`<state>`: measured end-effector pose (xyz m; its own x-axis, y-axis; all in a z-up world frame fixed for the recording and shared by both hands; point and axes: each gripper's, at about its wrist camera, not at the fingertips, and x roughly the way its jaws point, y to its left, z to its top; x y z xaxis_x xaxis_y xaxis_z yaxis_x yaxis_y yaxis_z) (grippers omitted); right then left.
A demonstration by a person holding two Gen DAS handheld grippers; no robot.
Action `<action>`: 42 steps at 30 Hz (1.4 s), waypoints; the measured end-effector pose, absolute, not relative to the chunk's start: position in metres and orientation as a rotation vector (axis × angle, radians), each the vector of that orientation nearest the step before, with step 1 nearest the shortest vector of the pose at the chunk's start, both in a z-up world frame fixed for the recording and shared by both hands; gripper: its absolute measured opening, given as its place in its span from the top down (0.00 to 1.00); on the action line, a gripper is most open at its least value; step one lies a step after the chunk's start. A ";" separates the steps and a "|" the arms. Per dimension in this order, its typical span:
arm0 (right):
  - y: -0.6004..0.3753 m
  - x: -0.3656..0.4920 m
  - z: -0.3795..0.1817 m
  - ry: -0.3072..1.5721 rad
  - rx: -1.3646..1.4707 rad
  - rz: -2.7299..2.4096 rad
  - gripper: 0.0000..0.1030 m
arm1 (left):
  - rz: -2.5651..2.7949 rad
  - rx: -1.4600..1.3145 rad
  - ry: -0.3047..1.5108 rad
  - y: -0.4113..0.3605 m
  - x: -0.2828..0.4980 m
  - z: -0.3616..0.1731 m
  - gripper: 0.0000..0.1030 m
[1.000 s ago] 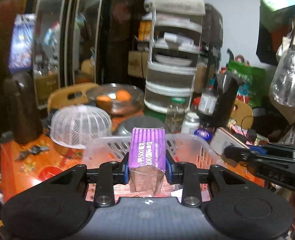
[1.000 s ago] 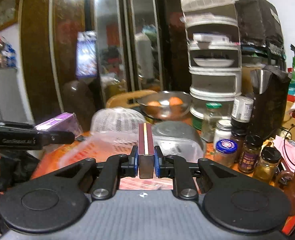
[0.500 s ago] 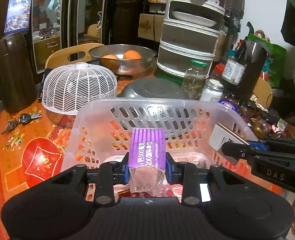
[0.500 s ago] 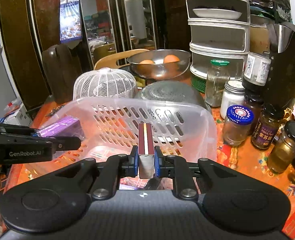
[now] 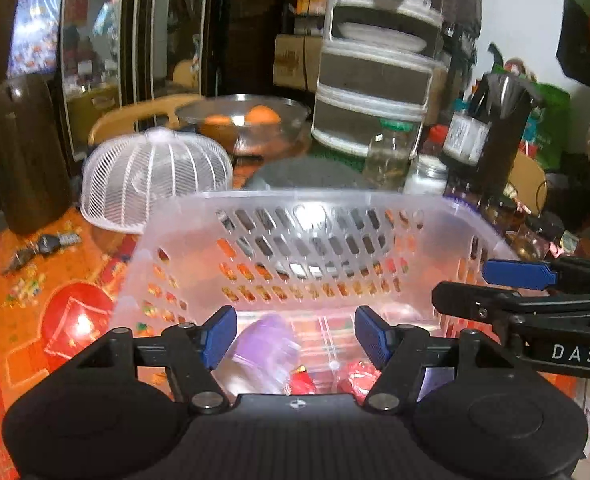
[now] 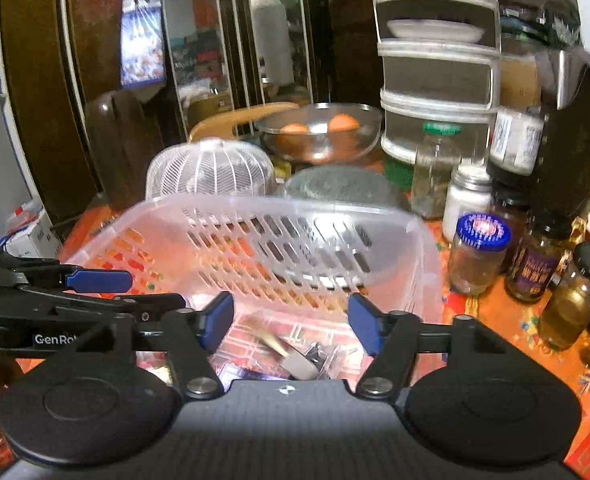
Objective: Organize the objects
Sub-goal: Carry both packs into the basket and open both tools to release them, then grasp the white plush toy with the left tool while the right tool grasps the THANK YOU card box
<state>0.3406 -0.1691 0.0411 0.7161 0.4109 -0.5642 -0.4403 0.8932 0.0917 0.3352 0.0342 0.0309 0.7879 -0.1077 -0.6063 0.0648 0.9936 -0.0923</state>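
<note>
Cluttered with jars and bowls, the orange patterned surface (image 5: 23,320) carried a clear plastic basket (image 5: 307,204) at its near side. Both grippers pointed down and forward over the basket's near rim, side by side. The left gripper (image 5: 295,334) had its jaws opening with nothing pressed between the blue pads; a blurred purple packet (image 5: 265,344) lay just below them inside the basket, beside some red wrapped items (image 5: 355,376). The right gripper (image 6: 289,322) likewise had its jaws opening and empty, with a slim box (image 6: 291,356), blurred, lying on the basket floor below them. Behind the basket stood a white mesh food cover (image 5: 155,176) and a metal bowl (image 5: 243,120) holding oranges.
</note>
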 end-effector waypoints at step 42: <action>-0.257 0.152 -0.067 0.546 0.178 0.432 0.00 | -0.118 0.058 0.594 0.015 0.227 -0.060 0.09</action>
